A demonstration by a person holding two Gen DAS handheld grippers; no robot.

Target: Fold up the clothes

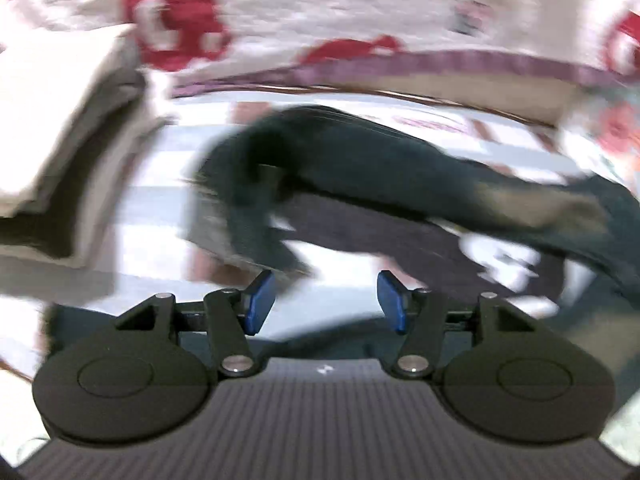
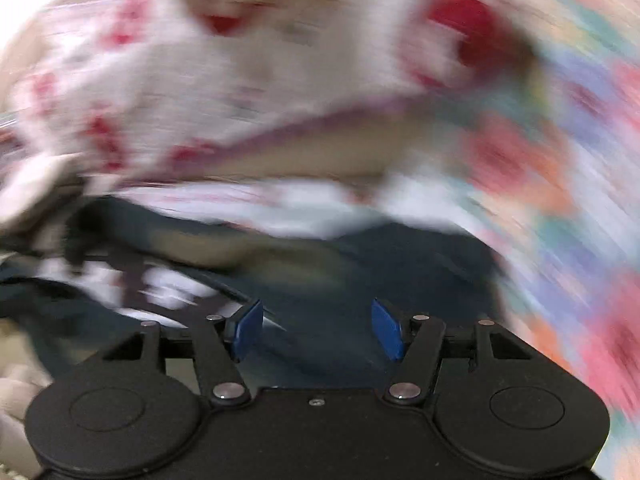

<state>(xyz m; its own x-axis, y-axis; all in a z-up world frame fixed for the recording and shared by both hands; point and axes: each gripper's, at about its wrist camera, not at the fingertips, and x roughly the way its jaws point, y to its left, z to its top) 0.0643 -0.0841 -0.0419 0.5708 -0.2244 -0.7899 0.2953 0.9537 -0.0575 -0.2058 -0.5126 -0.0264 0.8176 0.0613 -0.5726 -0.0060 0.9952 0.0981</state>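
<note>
Both views are heavily motion-blurred. A dark blue-black garment (image 1: 360, 168) lies crumpled on a striped white surface ahead of my left gripper (image 1: 326, 300), which is open and empty, its blue pads apart. The same dark garment (image 2: 320, 280) fills the middle of the right wrist view, with a black patch bearing white print (image 2: 160, 284) at its left. My right gripper (image 2: 318, 328) is open and empty, just above the dark cloth.
A white cloth with red flowers and a purple hem (image 1: 320, 20) lies beyond the garment; it also shows in the right wrist view (image 2: 240, 80). A stack of folded pale and dark clothes (image 1: 60, 140) sits at the left. Colourful patterned fabric (image 2: 560, 160) is at the right.
</note>
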